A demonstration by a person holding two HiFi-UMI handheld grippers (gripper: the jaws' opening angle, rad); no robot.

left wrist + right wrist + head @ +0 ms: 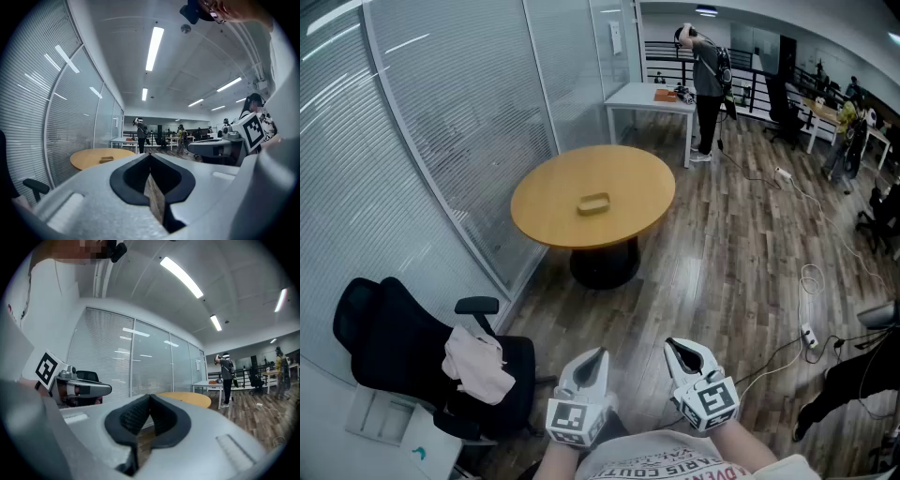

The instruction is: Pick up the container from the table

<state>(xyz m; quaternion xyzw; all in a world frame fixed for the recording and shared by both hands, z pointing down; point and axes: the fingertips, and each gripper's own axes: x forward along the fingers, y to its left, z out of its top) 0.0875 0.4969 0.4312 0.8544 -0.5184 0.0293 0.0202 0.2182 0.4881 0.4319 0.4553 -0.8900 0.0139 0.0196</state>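
Container [593,203], a small tan box, lies near the middle of the round wooden table [546,225], far ahead of both grippers. The left gripper [596,358] and right gripper [679,348] sit side by side close to the person, each with its jaws together on nothing. A black office chair [394,347] stands near left.

Two worktops — one round worktop [628,187] of wood, one white worktop [637,97], one container [594,203], two grippers, the left gripper [592,360] and the right gripper [682,351], one black office chair [394,347], one pink cloth [478,366], one standing person [709,84] — farther figures too small to count.
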